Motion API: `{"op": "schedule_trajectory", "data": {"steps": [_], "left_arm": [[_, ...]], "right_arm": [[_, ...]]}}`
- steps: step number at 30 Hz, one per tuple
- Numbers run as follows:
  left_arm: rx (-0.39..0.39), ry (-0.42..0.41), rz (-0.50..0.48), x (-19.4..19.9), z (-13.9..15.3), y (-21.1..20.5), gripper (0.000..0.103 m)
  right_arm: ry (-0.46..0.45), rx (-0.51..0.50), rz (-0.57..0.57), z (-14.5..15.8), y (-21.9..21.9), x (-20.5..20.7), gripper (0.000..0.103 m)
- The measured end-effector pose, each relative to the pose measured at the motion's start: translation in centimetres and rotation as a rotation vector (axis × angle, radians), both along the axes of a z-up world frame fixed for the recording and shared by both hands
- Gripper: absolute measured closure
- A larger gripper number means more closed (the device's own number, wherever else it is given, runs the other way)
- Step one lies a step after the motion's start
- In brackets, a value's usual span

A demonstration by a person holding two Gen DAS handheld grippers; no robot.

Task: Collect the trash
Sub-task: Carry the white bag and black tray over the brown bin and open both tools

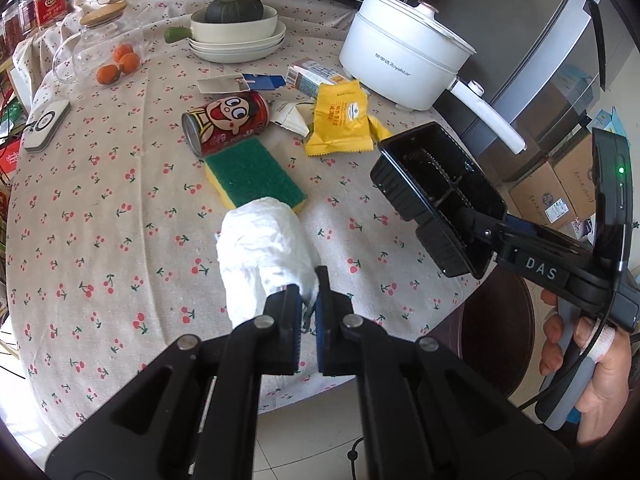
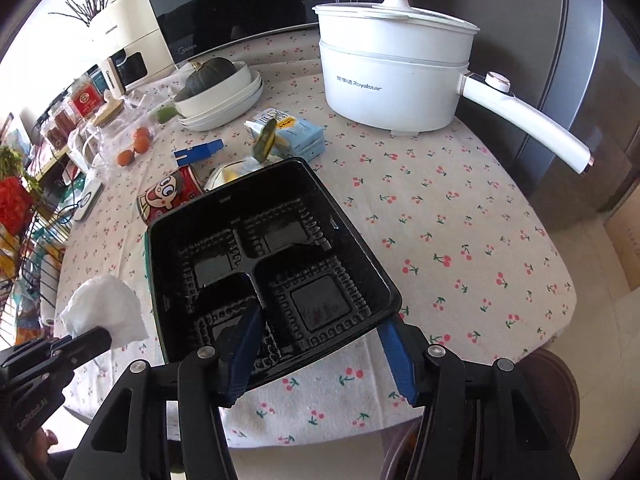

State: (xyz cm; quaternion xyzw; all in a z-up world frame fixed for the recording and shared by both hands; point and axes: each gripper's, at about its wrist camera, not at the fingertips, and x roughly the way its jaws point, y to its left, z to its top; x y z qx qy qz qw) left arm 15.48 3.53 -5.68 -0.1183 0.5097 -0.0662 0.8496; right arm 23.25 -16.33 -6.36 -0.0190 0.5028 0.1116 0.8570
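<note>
Left gripper [image 1: 311, 312], low centre of its own view, is clenched on a crumpled white tissue [image 1: 264, 248] lifted over the cherry-print bench [image 1: 100, 208]. Right gripper [image 2: 320, 356], low centre of its view, grasps a black compartment tray [image 2: 276, 264] by its near rim, one blue finger [image 2: 244, 352] inside and the other outside, tray tilted above the bench. Remaining on the bench: a red can [image 1: 226, 122] touching a green sponge [image 1: 254, 174] at centre, a yellow wrapper [image 1: 340, 118] just right.
</note>
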Motion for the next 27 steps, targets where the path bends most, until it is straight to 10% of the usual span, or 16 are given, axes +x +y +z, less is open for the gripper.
{"op": "schedule_trajectory", "data": {"steps": [27], "left_arm": [[-0.011, -0.023, -0.332, -2.4, -1.1, -15.6, 0.098]], "right_arm": [[-0.014, -0.016, -0.219, 1.6, -17.0, -9.5, 0.044]]}}
